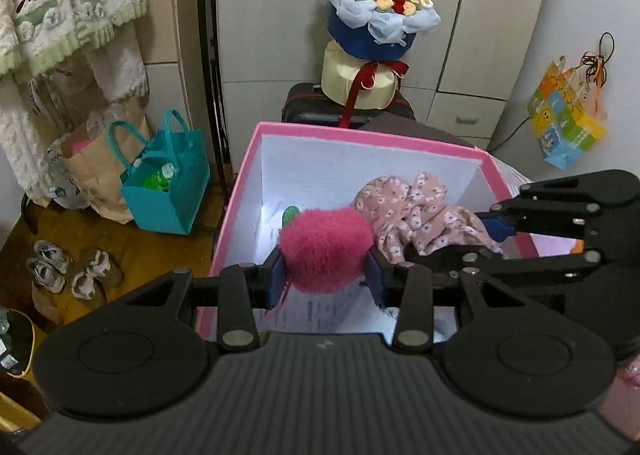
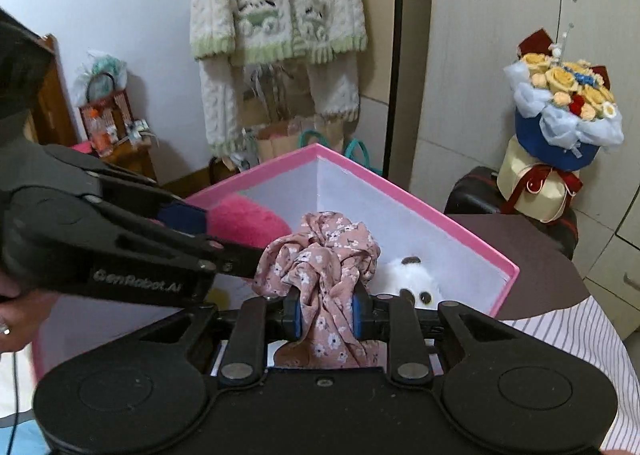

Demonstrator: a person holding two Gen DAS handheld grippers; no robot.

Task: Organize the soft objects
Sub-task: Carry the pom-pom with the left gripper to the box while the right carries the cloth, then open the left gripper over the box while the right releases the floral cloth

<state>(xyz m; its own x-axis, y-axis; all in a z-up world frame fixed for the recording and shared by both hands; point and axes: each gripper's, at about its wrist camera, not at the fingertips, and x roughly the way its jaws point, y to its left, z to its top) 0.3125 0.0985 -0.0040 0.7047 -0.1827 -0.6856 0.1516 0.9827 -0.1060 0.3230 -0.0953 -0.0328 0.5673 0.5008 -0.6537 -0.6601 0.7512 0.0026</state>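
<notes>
Over the pink box, my left gripper clamps the pink pompom. My right gripper, just beside it, pinches the floral cloth. A white plush toy lies inside.

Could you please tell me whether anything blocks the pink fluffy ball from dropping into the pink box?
Nothing visible does: the fluffy pink pompom ball, held in the left claw, hangs over the open pink cardboard box.

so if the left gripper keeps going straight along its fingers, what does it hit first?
Probably the white inside wall of the pink box. The left gripper, clamped on the pink pompom, points down into the open box; depth is unclear, so it may be the box floor.
</notes>
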